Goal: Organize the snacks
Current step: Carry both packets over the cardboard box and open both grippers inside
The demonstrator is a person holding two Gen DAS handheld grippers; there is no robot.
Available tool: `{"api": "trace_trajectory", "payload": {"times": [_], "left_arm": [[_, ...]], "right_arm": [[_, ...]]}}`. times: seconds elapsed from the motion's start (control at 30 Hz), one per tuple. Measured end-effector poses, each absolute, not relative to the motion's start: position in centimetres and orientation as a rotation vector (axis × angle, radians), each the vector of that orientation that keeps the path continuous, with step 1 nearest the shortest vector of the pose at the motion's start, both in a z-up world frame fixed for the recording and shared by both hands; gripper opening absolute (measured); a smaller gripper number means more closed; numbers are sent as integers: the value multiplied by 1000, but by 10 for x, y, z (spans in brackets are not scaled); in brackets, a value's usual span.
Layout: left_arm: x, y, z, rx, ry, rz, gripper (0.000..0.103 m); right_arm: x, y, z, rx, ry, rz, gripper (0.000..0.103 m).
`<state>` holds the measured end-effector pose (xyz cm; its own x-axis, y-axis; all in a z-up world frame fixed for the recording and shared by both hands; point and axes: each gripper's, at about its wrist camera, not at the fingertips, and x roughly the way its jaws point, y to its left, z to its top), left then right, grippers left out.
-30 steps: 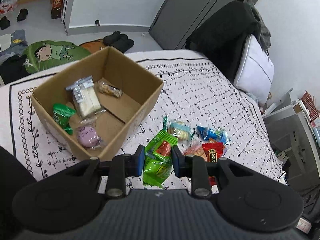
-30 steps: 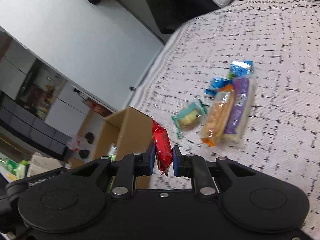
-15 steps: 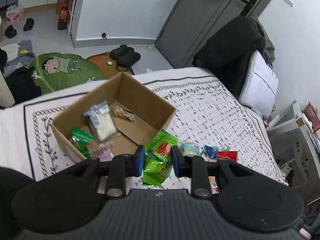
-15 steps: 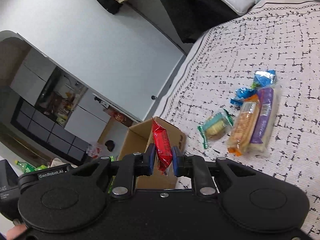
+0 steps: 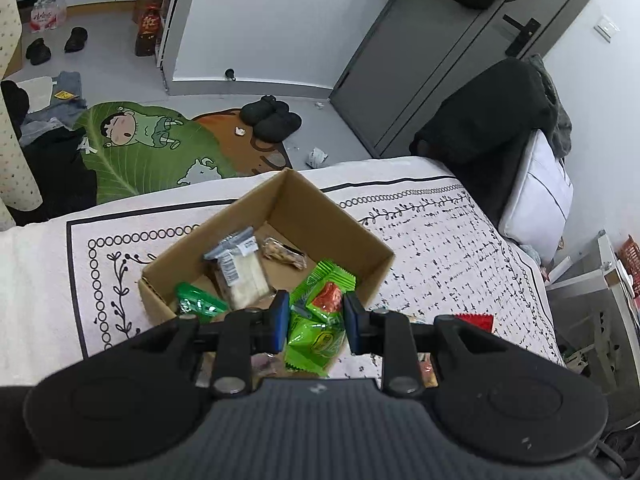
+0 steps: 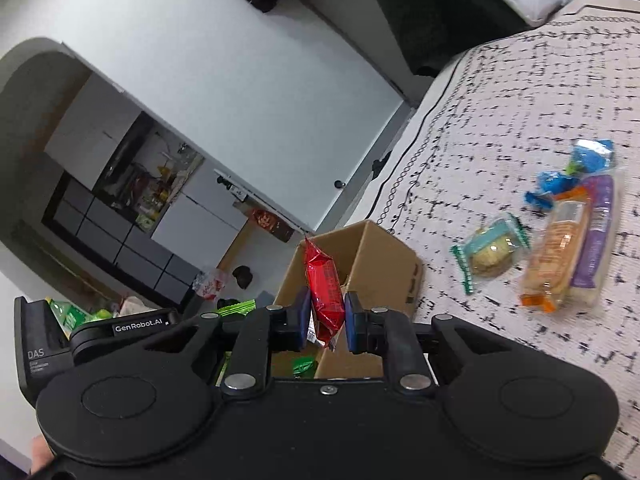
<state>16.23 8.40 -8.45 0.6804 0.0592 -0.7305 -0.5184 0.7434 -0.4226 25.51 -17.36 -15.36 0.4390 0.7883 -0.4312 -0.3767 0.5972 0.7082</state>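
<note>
Your left hand-held gripper [image 5: 316,316] is clamped on a green snack packet [image 5: 318,322], its pads pressing the packet's sides, and it hangs above the near corner of the cardboard box [image 5: 332,216]. The box sits open on the patterned bed cover [image 5: 452,256]. Inside it lie a clear-wrapped white snack [image 5: 240,272], a small brown bar [image 5: 282,254] towards the far wall, and a green wrapper [image 5: 196,302] against the near wall.

Your right hand-held gripper [image 6: 326,318] is closed tight on a red packet [image 6: 324,288], which stands upright between the pads with its top end sticking up in front of the box [image 6: 384,256]. From this side the box lies just past the fingertips, and your left gripper's body shows at the lower left.

Still out on the bed cover [image 6: 500,128], well to the right of the box, are a round biscuit in a teal-edged wrapper [image 6: 490,254], an orange-and-purple packet [image 6: 572,240] just beside it, and blue wrappers [image 6: 568,178] touching that packet's far end. The right view is slightly blurred.
</note>
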Motion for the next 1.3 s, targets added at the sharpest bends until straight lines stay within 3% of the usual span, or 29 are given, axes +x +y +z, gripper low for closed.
{"api": "trace_trajectory", "payload": {"times": [0.97,1.1,1.3], "left_arm": [[177,147,-120,-757,835,302,32],[172,149,-115,-754,835,318,38],[166,142,-108,-731,836,331,50]], "right_arm": [[257,-88,-153,450,836,775,18],[255,-88,-151,440,821,783,31],[249,-100,-139,443,790,770,40]]}}
